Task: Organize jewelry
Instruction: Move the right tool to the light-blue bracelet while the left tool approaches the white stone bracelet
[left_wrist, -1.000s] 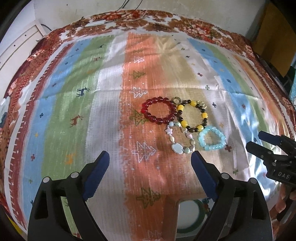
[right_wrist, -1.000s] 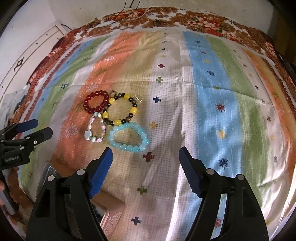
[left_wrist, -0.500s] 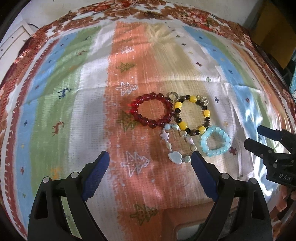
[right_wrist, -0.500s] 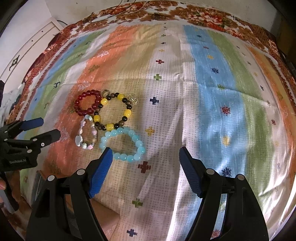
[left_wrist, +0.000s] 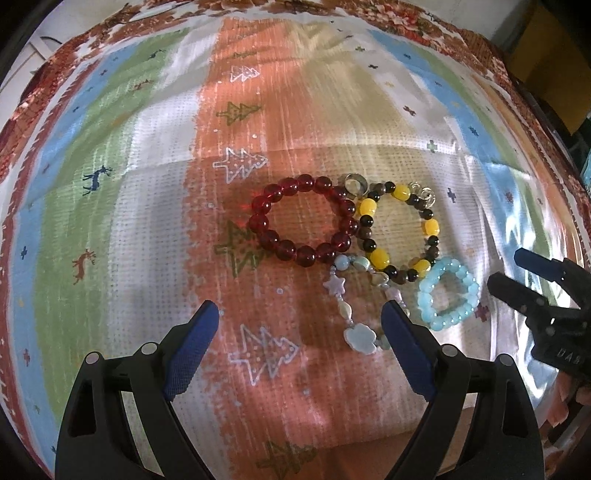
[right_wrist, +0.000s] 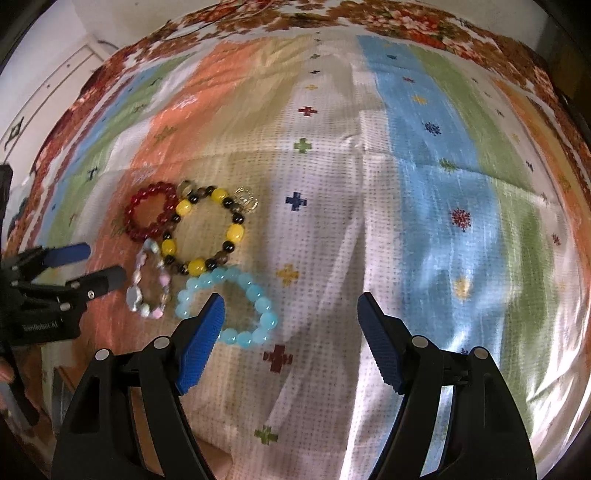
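While spread flat under both cameras, striped woven cloth with tree and cross motifs (left_wrist: 155, 221) fills the frames. Lying on it, centre right in the left wrist view and centre left in the right wrist view: four beaded bracelets clustered, touching.

Largest: yellow-and-black bead bracelet with small metal rings (left_wrist: 397, 229). Probably light, loose on its cord, beads hard and slick; best pinched across one strand at an outer arc.

Next: dark red glass-bead bracelet (left_wrist: 304, 221), likely stiffest, smooth; best taken at its free left side.

Then: pale blue translucent bead bracelet (right_wrist: 229, 308), lower right of the cluster, just off the right gripper (right_wrist: 290, 332) fingertip; likely elastic, easy to roll.

Smallest: pastel charm bracelet with star and cloud beads (left_wrist: 356, 306), floppy, irregular, probably snag-prone.

Left gripper (left_wrist: 299, 343) jaws apart, empty; right gripper likewise spread wide, holding nothing.
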